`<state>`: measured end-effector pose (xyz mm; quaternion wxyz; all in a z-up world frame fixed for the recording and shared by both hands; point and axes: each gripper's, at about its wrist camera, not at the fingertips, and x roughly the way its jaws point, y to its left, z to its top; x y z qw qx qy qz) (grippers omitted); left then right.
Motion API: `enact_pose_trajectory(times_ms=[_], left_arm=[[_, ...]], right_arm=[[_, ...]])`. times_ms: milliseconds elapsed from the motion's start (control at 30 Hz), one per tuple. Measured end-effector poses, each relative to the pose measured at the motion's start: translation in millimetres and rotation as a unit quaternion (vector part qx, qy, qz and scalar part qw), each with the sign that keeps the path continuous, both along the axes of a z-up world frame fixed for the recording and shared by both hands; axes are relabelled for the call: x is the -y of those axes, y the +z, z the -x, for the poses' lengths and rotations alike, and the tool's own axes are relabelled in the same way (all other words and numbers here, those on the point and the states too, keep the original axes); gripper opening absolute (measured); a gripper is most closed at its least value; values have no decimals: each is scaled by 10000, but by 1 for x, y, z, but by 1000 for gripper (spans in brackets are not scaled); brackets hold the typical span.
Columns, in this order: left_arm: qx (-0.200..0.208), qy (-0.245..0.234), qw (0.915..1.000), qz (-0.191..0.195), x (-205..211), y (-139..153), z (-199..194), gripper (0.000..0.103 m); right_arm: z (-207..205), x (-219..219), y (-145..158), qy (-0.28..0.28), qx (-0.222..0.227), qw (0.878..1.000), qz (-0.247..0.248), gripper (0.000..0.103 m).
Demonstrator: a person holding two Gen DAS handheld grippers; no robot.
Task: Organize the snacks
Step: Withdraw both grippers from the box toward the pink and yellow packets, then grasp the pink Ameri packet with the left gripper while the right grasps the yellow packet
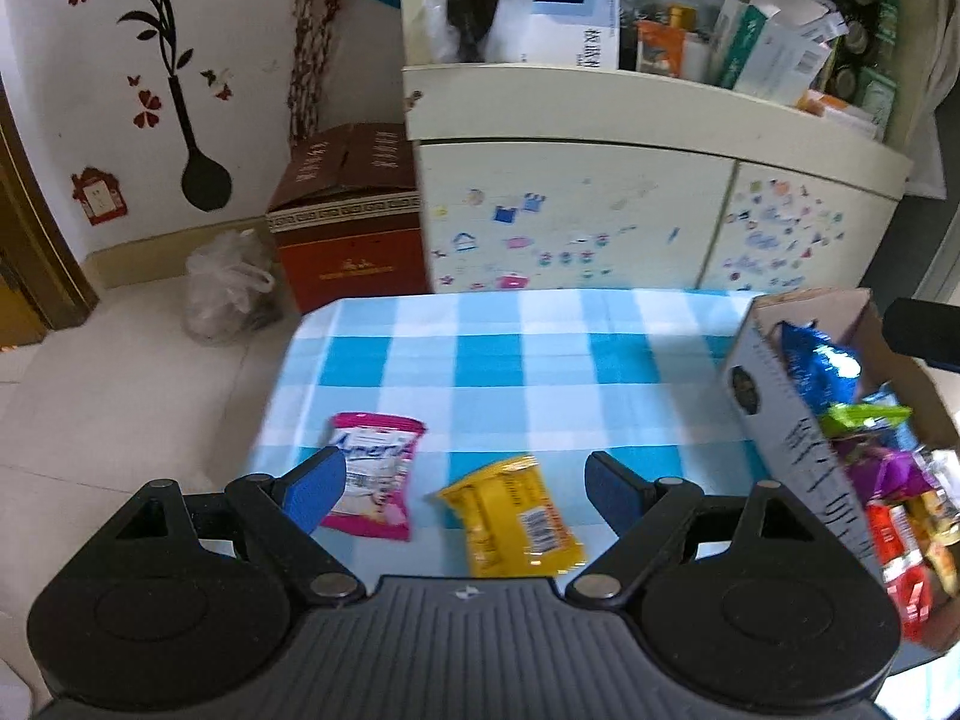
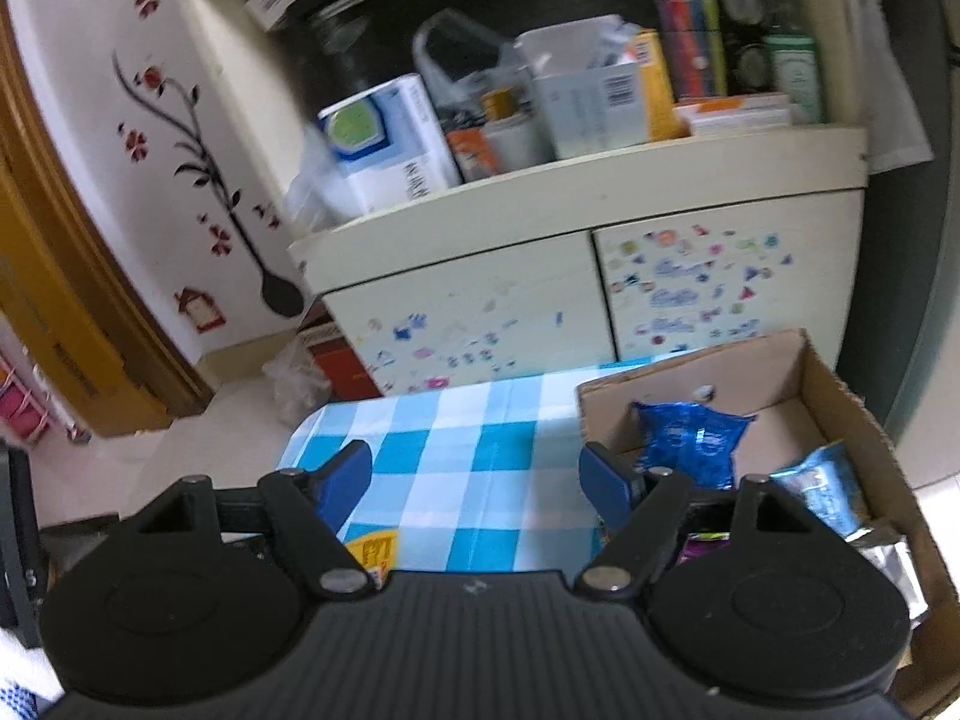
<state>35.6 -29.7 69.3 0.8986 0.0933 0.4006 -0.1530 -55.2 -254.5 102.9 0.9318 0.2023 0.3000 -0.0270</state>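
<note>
In the left wrist view a yellow snack packet [image 1: 516, 519] lies on the blue-and-white checked tablecloth [image 1: 480, 360], between the fingers of my open, empty left gripper [image 1: 462, 480]. A pink snack packet [image 1: 378, 474] lies beside it, partly behind the left finger. A cardboard box [image 1: 798, 450] at the right holds several snack bags. In the right wrist view my right gripper [image 2: 474, 480] is open and empty above the cloth, just left of the same box [image 2: 810, 384], which holds blue bags [image 2: 690, 438]. A yellow packet's corner [image 2: 375, 552] shows below the left finger.
A cream cabinet [image 1: 600, 210] with stickers and a cluttered shelf stands behind the table. A red-brown carton [image 1: 348, 210] and a plastic bag [image 1: 228, 288] sit on the floor at the left. The table's left edge [image 1: 282, 372] drops to the floor.
</note>
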Motion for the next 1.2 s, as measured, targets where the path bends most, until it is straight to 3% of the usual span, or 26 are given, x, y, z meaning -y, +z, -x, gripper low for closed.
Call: enact_pose_trajectory(times_ms=[767,1200], left_arm=[[-310,615,9972,-287,-49,-45,-57,90],[-918,947,9909,279,-75,-74,-93,90]], right_arm=[[-39,-75,-50,975,-561,9925,484,78],[-65,-112,-100,1340,-1072,9835,565,78]])
